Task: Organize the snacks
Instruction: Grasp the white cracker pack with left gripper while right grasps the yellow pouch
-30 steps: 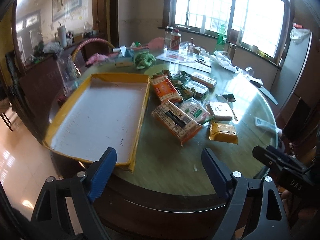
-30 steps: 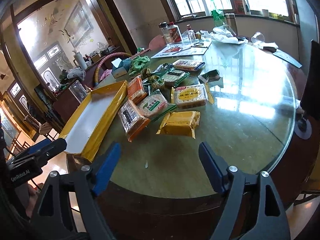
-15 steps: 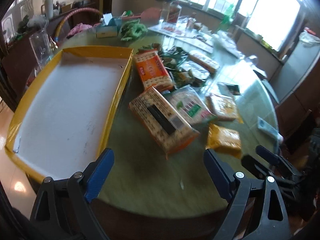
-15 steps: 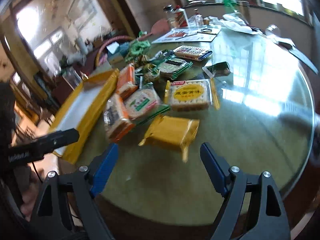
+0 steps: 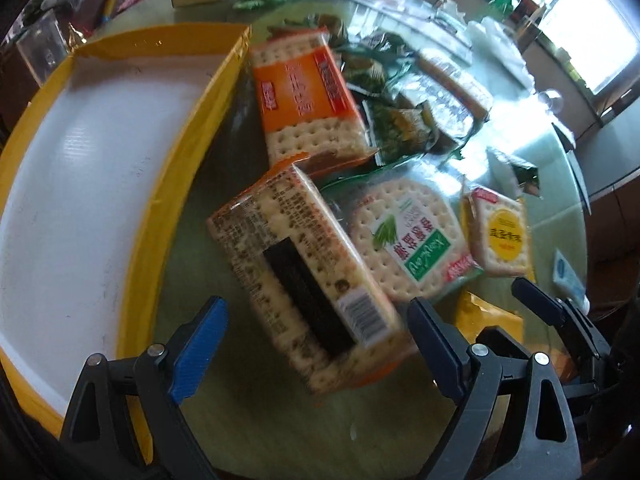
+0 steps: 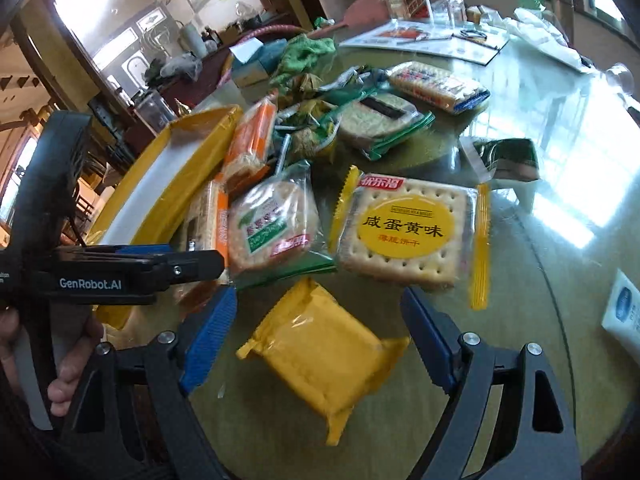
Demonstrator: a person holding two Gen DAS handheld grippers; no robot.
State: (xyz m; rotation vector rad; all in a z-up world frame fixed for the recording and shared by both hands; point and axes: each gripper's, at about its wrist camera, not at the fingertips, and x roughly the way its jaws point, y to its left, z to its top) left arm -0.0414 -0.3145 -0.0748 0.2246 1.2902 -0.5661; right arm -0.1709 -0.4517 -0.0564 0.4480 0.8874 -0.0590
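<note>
Both grippers have advanced toward the snacks. The left gripper (image 5: 316,344), jaws released, now straddles the cracker pack (image 5: 304,276). The right gripper (image 6: 320,340), jaws released, straddles the yellow packet (image 6: 320,352) at 6 o'clock.

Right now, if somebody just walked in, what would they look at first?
Probably the heap of cracker packets on the glass table. A long cracker packet lies between the open fingers of the left gripper, and a plain yellow packet sits between the open fingers of the right gripper. The big yellow tray, white inside, waits just left of the heap.
</note>
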